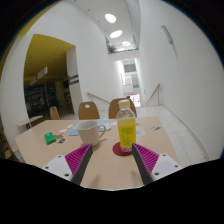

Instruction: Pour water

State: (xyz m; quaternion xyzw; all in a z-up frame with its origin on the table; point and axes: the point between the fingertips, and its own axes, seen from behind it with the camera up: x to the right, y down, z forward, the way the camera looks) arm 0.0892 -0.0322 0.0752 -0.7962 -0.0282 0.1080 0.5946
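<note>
A clear bottle of yellow liquid with a green cap [126, 129] stands upright on a red coaster [122, 149] on the light wooden table [110, 170]. A white mug [91, 131] stands to its left, handle toward the bottle. My gripper [112, 163] is open, its magenta pads [78, 158] spread wide with nothing between them. The bottle and mug stand just beyond the fingertips, the bottle nearer the right finger [146, 160].
Small green items [52, 137] and a pale one lie on the table to the left of the mug. Wooden chairs [90, 110] stand behind the table. A white wall and stair rail rise at the right, a yellow wall at the left.
</note>
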